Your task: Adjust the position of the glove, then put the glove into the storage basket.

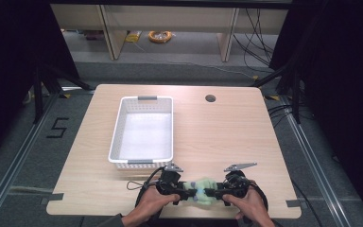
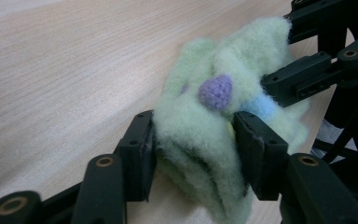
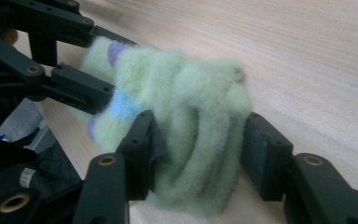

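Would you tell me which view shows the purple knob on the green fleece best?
The left gripper view: the purple knob faces the camera, sharp. The right gripper view catches a purple edge; from the high view the fleece is too small.

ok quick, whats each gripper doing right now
Left gripper: closed on one end of the fuzzy green cloth.
Right gripper: closed on the other end of the same cloth.

A light wooden table [image 1: 227,137] stands on grey floor [image 1: 189,71], pale shelving [image 1: 170,21] behind.
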A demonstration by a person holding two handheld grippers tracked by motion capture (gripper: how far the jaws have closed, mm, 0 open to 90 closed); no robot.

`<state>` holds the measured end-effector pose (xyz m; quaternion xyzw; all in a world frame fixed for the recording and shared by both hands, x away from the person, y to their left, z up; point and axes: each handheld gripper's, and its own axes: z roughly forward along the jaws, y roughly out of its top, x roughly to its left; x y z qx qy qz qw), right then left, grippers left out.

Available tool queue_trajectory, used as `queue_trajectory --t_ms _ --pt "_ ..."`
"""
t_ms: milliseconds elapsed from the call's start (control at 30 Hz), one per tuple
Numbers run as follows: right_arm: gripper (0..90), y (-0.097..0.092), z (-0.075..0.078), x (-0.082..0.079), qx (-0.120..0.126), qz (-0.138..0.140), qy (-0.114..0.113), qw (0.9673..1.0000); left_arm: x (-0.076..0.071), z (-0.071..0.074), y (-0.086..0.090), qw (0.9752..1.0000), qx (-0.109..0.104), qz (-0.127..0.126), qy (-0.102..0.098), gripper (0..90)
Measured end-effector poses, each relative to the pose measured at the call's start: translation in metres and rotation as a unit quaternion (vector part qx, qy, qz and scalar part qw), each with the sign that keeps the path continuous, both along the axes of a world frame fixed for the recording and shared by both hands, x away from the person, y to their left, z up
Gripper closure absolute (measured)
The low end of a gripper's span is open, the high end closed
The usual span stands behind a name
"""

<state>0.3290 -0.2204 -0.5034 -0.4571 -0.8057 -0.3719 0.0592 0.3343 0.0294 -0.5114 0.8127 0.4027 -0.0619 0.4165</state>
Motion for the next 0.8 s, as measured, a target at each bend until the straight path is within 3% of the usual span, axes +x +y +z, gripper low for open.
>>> queue_trajectory --t_ms 133,233,400,500,567,667,700,733,800 --pt "59.3 -0.0024 -0.0036 0.0025 0.022 0.008 0.007 0.9997 -0.0009 -0.0009 -0.0001 0.9999 -0.001 -0.005 -0.01 58.1" --pt "61.1 -0.002 -0.0039 0.0022 0.023 0.011 0.003 0.9997 -0.0014 -0.0003 0.0 0.9999 -0.003 -0.005 -0.011 61.2" --pt "63.9 -0.0009 -0.0019 0.0002 0.016 0.012 -0.008 0.9998 -0.0048 0.0007 -0.0013 0.9995 0.001 -0.004 -0.032 65.7" --pt "64.2 -0.0003 -0.0011 -0.0011 0.018 0.013 -0.009 0.9997 -0.0043 0.0005 -0.0005 0.9994 -0.003 -0.011 -0.032 66.3" --pt "64.3 0.0009 0.0001 -0.0031 0.028 0.008 0.003 0.9996 -0.0043 0.0008 -0.0002 0.9994 -0.009 -0.009 -0.032 66.7" --pt "64.6 -0.0004 0.0015 -0.003 0.016 0.012 -0.016 0.9997 -0.0055 0.0031 0.0003 0.9993 -0.007 -0.012 -0.035 67.6" --pt "64.7 0.0005 0.0026 -0.0044 0.021 0.01 -0.006 0.9997 -0.0055 0.0031 0.0003 0.9993 -0.007 -0.012 -0.035 67.7" --pt "64.7 -0.0006 0.0018 -0.0032 0.016 0.015 -0.02 0.9995 -0.006 0.0046 0.0001 0.9992 -0.005 -0.011 -0.037 67.8" --pt "64.9 -0.0007 0.0023 -0.004 0.021 0.016 -0.018 0.9995 -0.006 0.0045 0.0005 0.9993 -0.006 -0.013 -0.036 67.8"
